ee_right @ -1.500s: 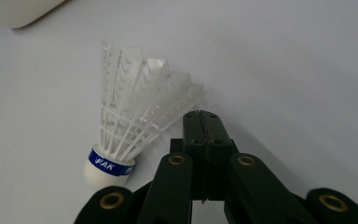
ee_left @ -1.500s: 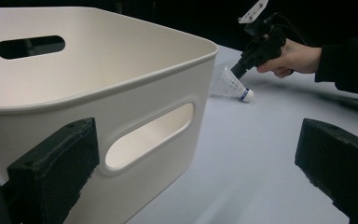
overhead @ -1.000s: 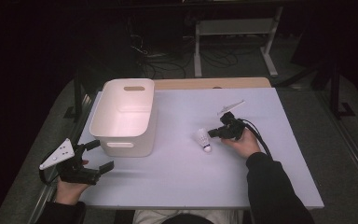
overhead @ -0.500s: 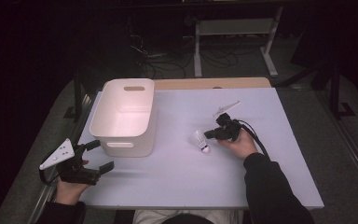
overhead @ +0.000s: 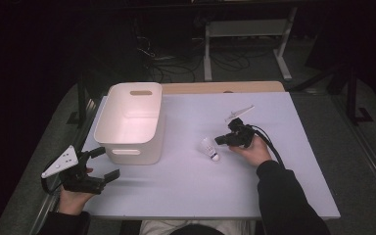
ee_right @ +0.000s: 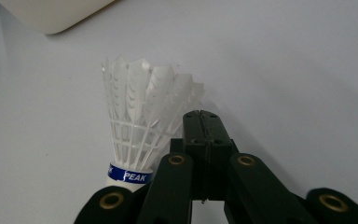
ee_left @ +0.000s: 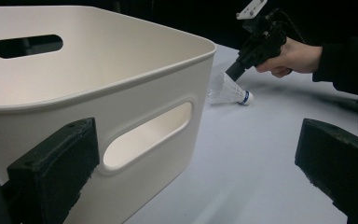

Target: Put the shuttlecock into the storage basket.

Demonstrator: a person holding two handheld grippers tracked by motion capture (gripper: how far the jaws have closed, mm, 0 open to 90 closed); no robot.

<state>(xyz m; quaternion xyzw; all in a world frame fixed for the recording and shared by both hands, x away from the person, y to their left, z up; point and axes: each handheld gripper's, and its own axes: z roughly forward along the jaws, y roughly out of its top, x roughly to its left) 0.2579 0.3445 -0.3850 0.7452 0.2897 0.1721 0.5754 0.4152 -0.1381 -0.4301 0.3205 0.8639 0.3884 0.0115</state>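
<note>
A white feather shuttlecock [overhead: 209, 148] with a blue band lies on its side on the pale table [overhead: 186, 186], cork toward me. My right gripper [overhead: 220, 141] is shut, its tips resting against the rim of the feathers. In the right gripper view the jaws [ee_right: 200, 116] are pressed together beside the shuttlecock [ee_right: 140, 112], and I see no feather between the pads. My left gripper [overhead: 106, 162] stands open near the table's front left, facing the white bin [overhead: 127, 152] with nothing between its jaws. The left gripper view shows the shuttlecock [ee_left: 228, 91] past the bin's corner with the right gripper [ee_left: 231, 74] at it.
The white bin [ee_left: 144, 70] has handle slots in its end walls, and its inside looks bare from above. A wooden strip [overhead: 220, 87] runs along the table's far edge. Dark floor with cables and a metal stand [overhead: 245, 29] lies beyond.
</note>
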